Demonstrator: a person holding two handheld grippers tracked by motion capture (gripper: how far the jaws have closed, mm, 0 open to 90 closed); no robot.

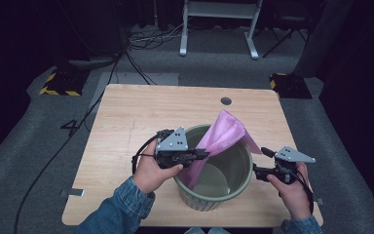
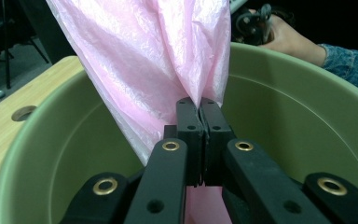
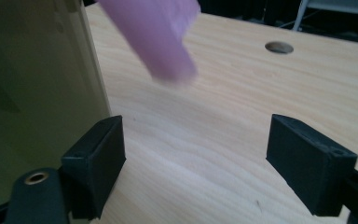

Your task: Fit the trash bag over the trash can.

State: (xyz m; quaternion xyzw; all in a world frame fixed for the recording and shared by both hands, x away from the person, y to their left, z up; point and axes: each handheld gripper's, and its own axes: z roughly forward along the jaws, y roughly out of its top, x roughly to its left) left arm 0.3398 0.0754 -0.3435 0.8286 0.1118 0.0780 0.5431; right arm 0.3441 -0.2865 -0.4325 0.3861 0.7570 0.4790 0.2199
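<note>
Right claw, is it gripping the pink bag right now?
No, the right claw stands wide open over bare table, the pink bag hanging beyond it.

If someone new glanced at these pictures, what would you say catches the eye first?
The pink plastic bag stands out: it rises from the green bin at the near middle of the wooden table and drapes over the bin's far right rim. The left gripper is shut on the bag over the bin's mouth. The right gripper hangs open just outside the bin's right wall, with nothing between its jaws.
</note>
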